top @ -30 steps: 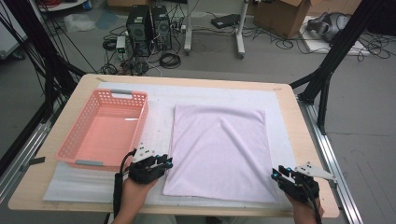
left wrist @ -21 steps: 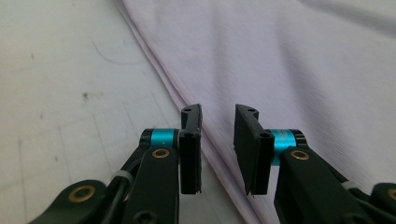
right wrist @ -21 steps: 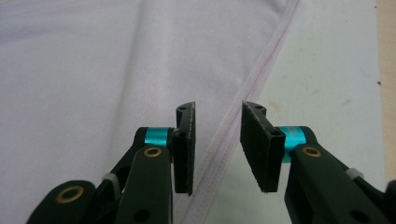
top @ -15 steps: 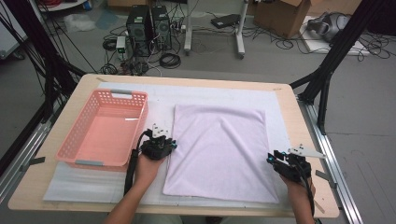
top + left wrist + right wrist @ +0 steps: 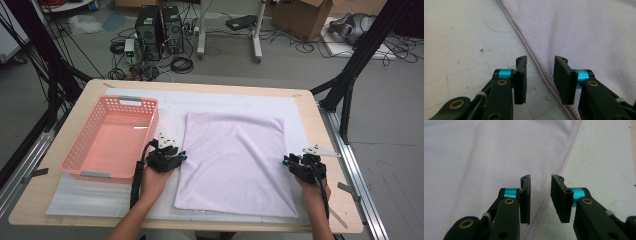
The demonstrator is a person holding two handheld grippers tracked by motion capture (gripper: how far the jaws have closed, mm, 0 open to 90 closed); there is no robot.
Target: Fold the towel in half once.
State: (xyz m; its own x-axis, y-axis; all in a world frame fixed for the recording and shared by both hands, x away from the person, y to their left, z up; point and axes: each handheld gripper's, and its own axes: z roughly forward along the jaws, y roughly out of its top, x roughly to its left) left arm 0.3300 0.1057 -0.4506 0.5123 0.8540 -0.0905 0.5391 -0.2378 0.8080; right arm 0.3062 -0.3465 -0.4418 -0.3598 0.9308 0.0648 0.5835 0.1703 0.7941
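Observation:
A pale lilac towel (image 5: 232, 160) lies flat on a white mat (image 5: 235, 102). My left gripper (image 5: 169, 150) sits at the towel's left edge, about halfway along it. In the left gripper view its jaws (image 5: 540, 75) stand open low over the mat (image 5: 461, 37), and the towel's (image 5: 586, 32) stitched hem runs between them. My right gripper (image 5: 297, 161) is at the towel's right edge. Its jaws (image 5: 540, 195) are open too, straddling the right hem of the towel (image 5: 486, 157), with nothing pinched.
An empty pink plastic basket (image 5: 95, 174) stands on the mat just left of my left gripper. The wooden table's right rim (image 5: 334, 165) lies close beside my right hand. Black frame legs and cables stand beyond the table.
Both grippers have moved forward from the towel's near corners to the middle of its side edges. The towel has not shifted.

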